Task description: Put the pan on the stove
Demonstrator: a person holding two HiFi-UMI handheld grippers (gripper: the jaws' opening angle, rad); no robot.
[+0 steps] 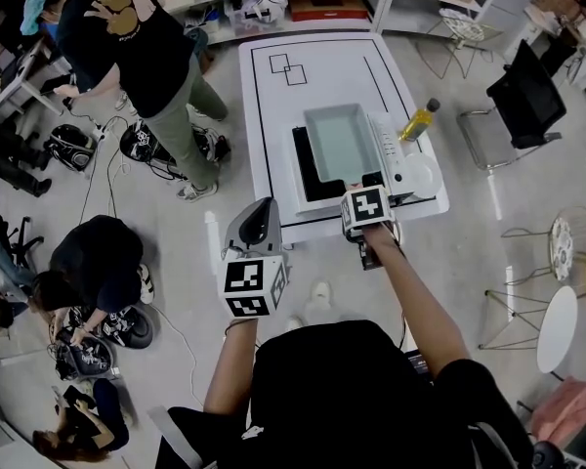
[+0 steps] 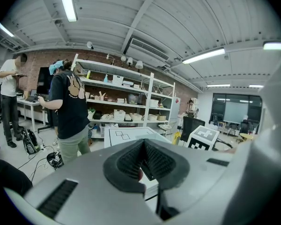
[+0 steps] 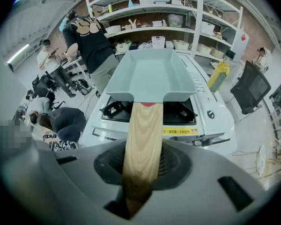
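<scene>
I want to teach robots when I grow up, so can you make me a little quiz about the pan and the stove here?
1. True or false: the left gripper has its jaws together with nothing between them.
2. What stands between the right gripper's jaws? A: a cup. B: the wooden handle of the pan. C: a spoon.
3. What stands on the table beside the stove?

Key: 1 true. 2 B. 3 a yellow bottle.
</scene>
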